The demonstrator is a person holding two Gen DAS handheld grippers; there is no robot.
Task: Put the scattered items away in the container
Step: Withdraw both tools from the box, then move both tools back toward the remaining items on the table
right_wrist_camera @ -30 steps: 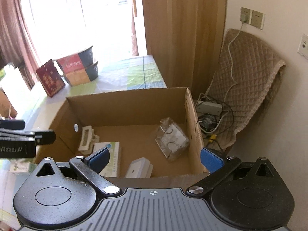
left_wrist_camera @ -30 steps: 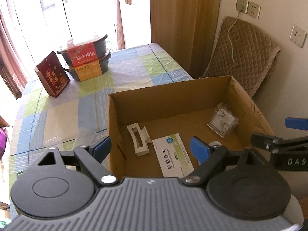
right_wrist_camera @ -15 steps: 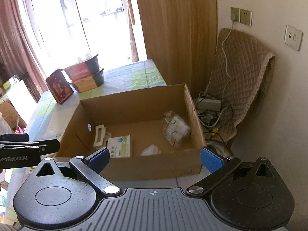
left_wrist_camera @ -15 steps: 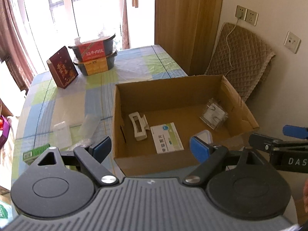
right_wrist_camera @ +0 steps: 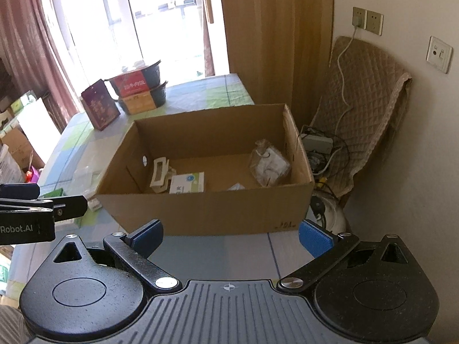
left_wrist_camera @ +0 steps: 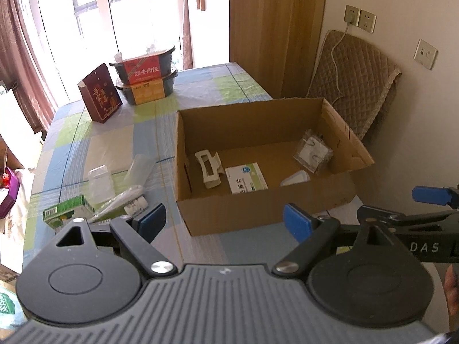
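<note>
An open cardboard box [left_wrist_camera: 258, 218] [right_wrist_camera: 206, 212] stands on the checked tablecloth. Inside lie a white hair clip [left_wrist_camera: 208, 169] [right_wrist_camera: 159, 173], a medicine box [left_wrist_camera: 246, 177] [right_wrist_camera: 188, 183], a clear bag [left_wrist_camera: 314, 154] [right_wrist_camera: 269, 166] and a small white item [left_wrist_camera: 295, 178]. Left of the box, loose on the table, are two clear plastic cases [left_wrist_camera: 100, 183], a green box [left_wrist_camera: 68, 212] and a white wrapped item [left_wrist_camera: 126, 199]. My left gripper [left_wrist_camera: 224, 221] is open and empty, hanging before the box's near wall. My right gripper [right_wrist_camera: 231, 235] is likewise open and empty, beside it.
A dark red paper bag [left_wrist_camera: 100, 97] and two stacked food bowls [left_wrist_camera: 146, 77] sit at the table's far end. A quilted chair [left_wrist_camera: 355, 97] with cables and a power strip [right_wrist_camera: 318, 146] stands right of the box. The table edge runs close along the right.
Both grippers have drawn back and up from over the box. The whole box and the loose items to its left have come into view. Both stayed open.
</note>
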